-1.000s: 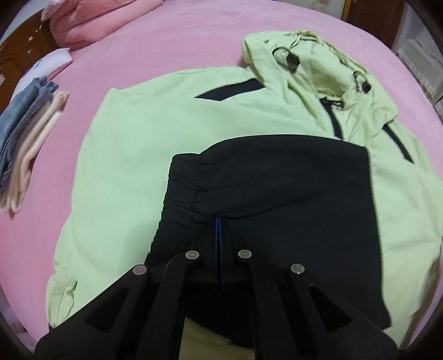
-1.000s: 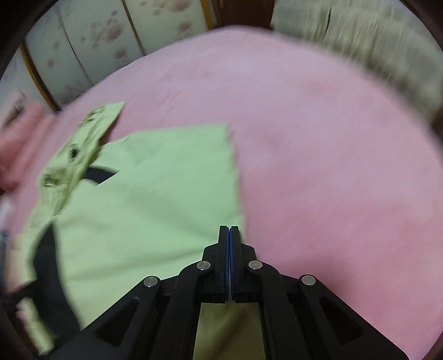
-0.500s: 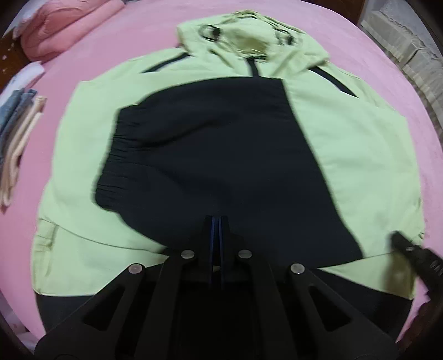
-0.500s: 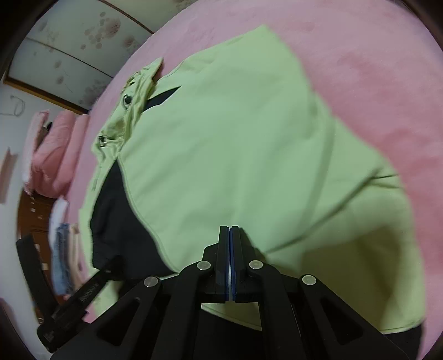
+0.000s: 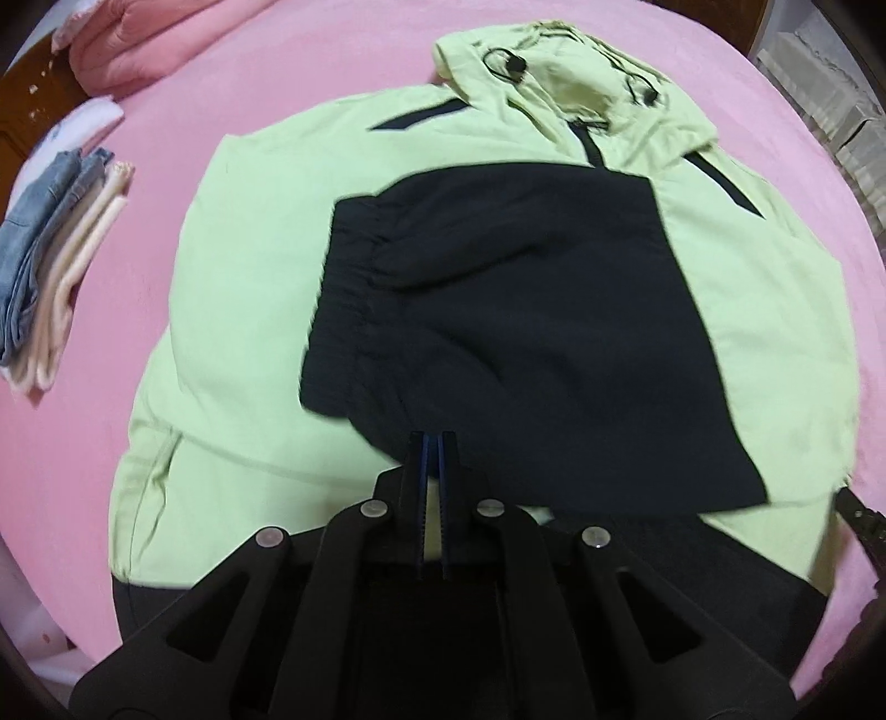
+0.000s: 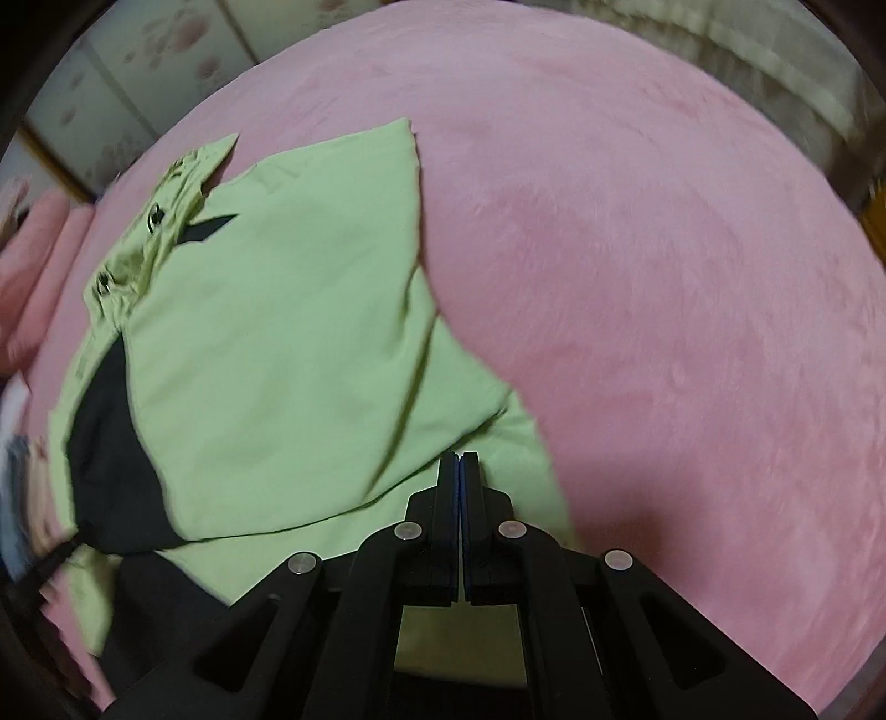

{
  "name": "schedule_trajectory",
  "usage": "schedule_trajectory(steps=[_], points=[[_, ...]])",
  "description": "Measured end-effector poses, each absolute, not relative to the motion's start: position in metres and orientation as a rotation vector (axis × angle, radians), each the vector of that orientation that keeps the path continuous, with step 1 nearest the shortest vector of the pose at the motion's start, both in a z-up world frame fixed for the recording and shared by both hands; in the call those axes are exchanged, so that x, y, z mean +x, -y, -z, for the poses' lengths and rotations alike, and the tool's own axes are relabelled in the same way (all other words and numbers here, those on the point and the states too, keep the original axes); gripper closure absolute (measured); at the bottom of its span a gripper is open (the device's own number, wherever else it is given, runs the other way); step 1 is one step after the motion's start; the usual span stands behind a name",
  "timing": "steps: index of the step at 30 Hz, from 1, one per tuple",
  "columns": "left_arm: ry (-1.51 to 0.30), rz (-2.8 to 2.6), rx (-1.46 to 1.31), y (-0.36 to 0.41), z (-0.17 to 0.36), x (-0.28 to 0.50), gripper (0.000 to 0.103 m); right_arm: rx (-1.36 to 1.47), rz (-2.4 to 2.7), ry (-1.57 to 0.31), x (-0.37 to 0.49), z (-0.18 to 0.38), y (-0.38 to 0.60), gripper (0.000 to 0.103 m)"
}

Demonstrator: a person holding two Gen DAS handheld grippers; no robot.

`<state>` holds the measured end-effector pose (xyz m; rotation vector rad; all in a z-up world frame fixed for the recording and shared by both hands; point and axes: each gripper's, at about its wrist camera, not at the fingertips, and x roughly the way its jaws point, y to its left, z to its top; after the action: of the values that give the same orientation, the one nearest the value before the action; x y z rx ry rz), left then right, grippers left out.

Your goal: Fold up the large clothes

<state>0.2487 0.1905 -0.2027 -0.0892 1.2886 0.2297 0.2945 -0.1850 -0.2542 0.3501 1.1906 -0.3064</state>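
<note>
A light green hooded jacket (image 5: 249, 288) with black panels lies spread on the pink bed, hood (image 5: 570, 72) at the far side. A black sleeve (image 5: 526, 332) with an elastic cuff is folded across its chest. My left gripper (image 5: 432, 443) is shut at the near edge of that black sleeve; whether cloth is pinched cannot be told. In the right wrist view the jacket (image 6: 277, 343) lies left of centre. My right gripper (image 6: 460, 459) is shut over the jacket's near right edge, with no cloth seen between the fingers. Its tip shows at the left view's right edge (image 5: 855, 515).
The pink bedspread (image 6: 664, 277) stretches wide to the right of the jacket. A stack of folded jeans and pale clothes (image 5: 50, 266) lies at the left. A pink quilt (image 5: 138, 39) sits at the far left corner. Wooden furniture and wall panels border the bed.
The left gripper has drawn back and up, so the black sleeve lies farther ahead on the jacket. The right gripper has swung right, showing more bare bedspread.
</note>
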Motion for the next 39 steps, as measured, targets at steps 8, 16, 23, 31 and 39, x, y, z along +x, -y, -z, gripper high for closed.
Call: schedule_trajectory(steps=[8,16,23,31,39], points=[[-1.360,-0.133,-0.102,-0.168,0.165,0.216,0.022,0.485,0.160,-1.328,0.271,0.226,0.120,0.055],[-1.463,-0.053,-0.217,-0.178,0.149,0.180,0.021,0.518,0.062,-1.426,0.250,0.203,0.068,0.009],[-1.496,-0.050,-0.201,-0.190,0.146,0.183,0.021,0.521,0.029,-1.474,0.247,0.205,0.047,0.009],[-1.539,0.085,-0.102,-0.205,0.113,0.248,0.021,0.479,-0.091,-1.601,0.312,0.202,0.036,0.009],[-1.459,0.161,0.184,-0.235,0.022,0.383,0.021,0.163,-0.240,-1.534,0.463,0.089,0.045,0.009]])
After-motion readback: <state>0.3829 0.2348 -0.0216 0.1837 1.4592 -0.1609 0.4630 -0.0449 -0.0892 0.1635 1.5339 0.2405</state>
